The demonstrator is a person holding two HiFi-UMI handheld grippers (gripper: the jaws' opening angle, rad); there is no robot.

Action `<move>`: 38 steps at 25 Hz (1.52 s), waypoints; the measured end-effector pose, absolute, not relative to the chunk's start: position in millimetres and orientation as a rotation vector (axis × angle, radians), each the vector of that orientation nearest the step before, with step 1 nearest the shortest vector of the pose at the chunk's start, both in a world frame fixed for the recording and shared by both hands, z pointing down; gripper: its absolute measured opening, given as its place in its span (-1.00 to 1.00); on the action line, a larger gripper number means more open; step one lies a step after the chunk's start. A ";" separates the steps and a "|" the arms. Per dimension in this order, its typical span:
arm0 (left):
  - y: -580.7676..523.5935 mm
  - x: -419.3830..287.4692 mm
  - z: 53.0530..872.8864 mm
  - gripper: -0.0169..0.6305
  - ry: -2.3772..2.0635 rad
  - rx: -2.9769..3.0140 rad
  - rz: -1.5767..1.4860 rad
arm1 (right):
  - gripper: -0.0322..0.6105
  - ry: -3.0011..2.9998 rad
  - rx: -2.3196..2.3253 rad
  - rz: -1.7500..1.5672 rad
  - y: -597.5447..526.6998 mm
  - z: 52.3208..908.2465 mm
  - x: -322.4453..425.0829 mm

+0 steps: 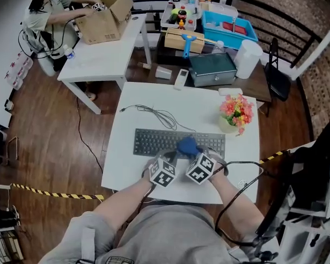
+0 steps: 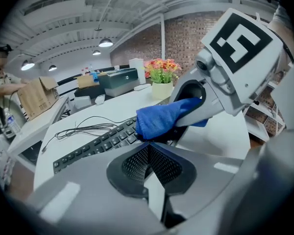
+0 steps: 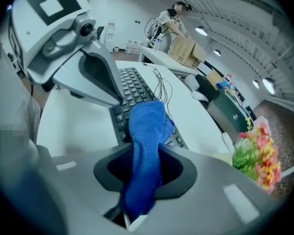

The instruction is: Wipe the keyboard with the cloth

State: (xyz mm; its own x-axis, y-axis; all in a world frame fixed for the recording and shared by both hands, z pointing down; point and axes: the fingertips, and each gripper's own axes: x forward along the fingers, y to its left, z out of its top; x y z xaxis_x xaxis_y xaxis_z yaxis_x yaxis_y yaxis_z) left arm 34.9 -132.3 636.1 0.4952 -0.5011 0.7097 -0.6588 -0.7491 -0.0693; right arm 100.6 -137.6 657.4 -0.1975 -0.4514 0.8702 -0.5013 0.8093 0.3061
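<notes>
a white desk (image 1: 126,164) stands on a brown wood floor (image 1: 55,147). the right tool (image 3: 145,176) squeezes a soft blue cloth (image 3: 147,131) on the black keyboard (image 1: 154,142). the left tool (image 2: 148,153) is closed, empty.

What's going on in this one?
A person at a white table holds a tool in each hand over a black keyboard. The right tool is clamped on a blue cloth, whose free end lies on the keys near the middle. The left tool, shut and empty, is close beside it.

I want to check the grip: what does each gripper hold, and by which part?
The right gripper holds the blue cloth by one bunched end; the left gripper, jaws together, holds nothing.
</notes>
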 end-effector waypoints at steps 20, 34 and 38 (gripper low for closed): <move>-141.4 -23.3 644.9 -0.97 -1.113 2.404 1.090 | -0.57 -1.860 0.565 0.001 -142.0 672.7 37.9; -143.4 -47.1 638.8 -0.97 -1.169 2.397 1.057 | -0.58 -1.888 0.594 -0.012 -160.1 658.7 13.7; -158.1 -72.0 630.1 -0.97 -1.242 2.360 1.041 | -0.57 -1.877 0.594 -0.042 -197.1 659.1 -2.5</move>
